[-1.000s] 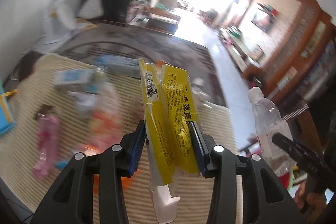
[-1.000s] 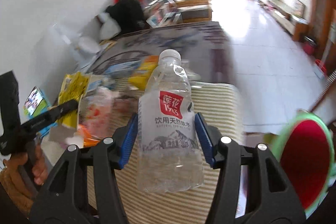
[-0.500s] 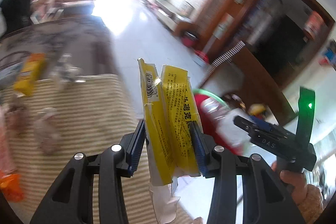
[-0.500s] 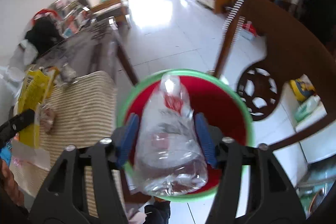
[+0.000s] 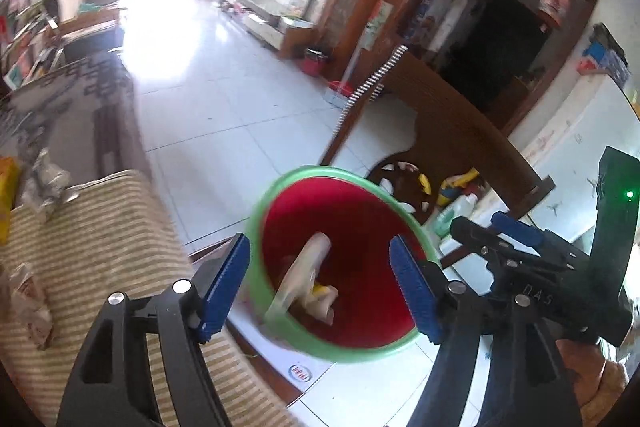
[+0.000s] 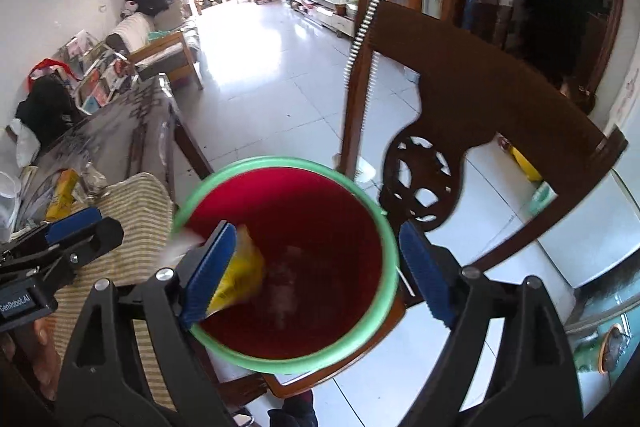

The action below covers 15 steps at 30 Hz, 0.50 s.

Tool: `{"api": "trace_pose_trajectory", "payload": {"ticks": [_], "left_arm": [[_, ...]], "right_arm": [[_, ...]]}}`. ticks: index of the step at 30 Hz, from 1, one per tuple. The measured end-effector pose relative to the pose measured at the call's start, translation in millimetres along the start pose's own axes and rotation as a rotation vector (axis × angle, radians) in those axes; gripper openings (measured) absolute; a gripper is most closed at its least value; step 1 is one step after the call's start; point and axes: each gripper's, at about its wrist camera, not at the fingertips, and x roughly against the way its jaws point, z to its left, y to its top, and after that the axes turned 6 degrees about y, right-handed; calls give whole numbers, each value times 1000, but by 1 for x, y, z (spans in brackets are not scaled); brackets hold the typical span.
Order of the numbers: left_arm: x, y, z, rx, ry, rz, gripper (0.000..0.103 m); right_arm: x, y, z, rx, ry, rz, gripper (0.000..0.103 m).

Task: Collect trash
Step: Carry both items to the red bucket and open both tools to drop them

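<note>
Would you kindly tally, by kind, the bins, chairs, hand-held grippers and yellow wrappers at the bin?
Bin: 1
Chair: 1
Hand-held grippers: 2, the left hand-held gripper and the right hand-held gripper, both with jaws opening and nothing held between them
Yellow wrapper: 1, inside the bin's mouth
Total: 5

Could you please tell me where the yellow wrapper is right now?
In the right wrist view, the yellow wrapper is inside the red bucket against its left wall, just behind the right gripper's left finger.
</note>
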Motion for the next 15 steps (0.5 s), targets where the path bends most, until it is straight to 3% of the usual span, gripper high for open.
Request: {"api": "trace_pose_trajectory", "payload": {"ticks": [5, 15], "left_arm": [[40, -14, 52, 99, 123, -62, 74], [141, -80, 177, 379, 507, -146, 75]], "right_arm": [[-17, 8, 56, 111, 117, 18, 85], [-55, -10, 205, 373, 375, 155, 87]]}}
